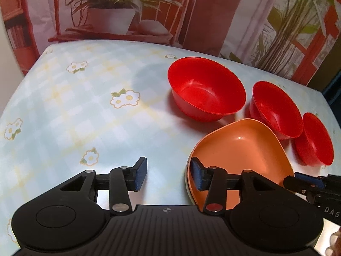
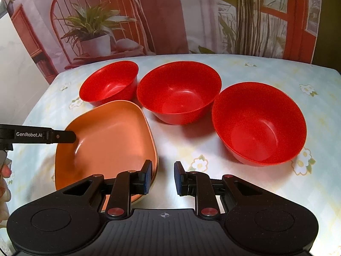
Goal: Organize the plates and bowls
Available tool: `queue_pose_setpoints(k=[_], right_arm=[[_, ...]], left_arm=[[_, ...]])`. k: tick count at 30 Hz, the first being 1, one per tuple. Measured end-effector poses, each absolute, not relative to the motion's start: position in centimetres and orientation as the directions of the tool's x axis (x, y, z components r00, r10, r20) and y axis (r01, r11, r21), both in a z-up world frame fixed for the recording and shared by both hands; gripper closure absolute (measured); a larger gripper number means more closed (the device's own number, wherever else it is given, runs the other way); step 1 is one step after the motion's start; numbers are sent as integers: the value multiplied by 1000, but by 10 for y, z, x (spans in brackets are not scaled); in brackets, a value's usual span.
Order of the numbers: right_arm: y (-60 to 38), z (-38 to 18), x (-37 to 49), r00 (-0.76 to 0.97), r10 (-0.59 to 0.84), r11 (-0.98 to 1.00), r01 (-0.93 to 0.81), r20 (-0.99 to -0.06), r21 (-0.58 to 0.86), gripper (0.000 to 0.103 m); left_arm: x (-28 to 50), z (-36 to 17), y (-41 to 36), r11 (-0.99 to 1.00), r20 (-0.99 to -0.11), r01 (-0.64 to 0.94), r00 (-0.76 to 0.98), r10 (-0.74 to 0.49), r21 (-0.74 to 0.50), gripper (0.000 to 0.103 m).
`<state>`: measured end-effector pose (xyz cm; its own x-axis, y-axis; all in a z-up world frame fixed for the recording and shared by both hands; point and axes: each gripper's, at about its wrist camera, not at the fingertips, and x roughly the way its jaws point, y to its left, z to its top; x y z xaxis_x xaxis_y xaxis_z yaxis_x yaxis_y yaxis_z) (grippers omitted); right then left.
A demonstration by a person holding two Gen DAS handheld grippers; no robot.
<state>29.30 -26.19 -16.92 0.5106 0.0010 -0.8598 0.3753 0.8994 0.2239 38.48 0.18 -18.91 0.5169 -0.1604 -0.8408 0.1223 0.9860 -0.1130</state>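
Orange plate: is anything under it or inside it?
Inside the orange plate nothing shows. A pale rim peeks out beneath its edge, so at least one more plate lies under it; how many is hidden.

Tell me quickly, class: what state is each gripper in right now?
Left gripper: open, holding nothing, one finger over the orange plate.
Right gripper: open, holding nothing, beside the plate.
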Motion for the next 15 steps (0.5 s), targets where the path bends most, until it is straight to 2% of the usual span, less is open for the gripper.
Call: queue_pose_setpoints(k=[4,15], right_arm=[[-260,-167,293,503,-7,899,382,-864,214,83],[-248,-134,259,588,26,895,347,-809,281,82]], left_arm=[[380,-183,-5,988,-836,134,531,-135,-75,56],[327,-146,4,968,-786,231,580,-215,-95,56]])
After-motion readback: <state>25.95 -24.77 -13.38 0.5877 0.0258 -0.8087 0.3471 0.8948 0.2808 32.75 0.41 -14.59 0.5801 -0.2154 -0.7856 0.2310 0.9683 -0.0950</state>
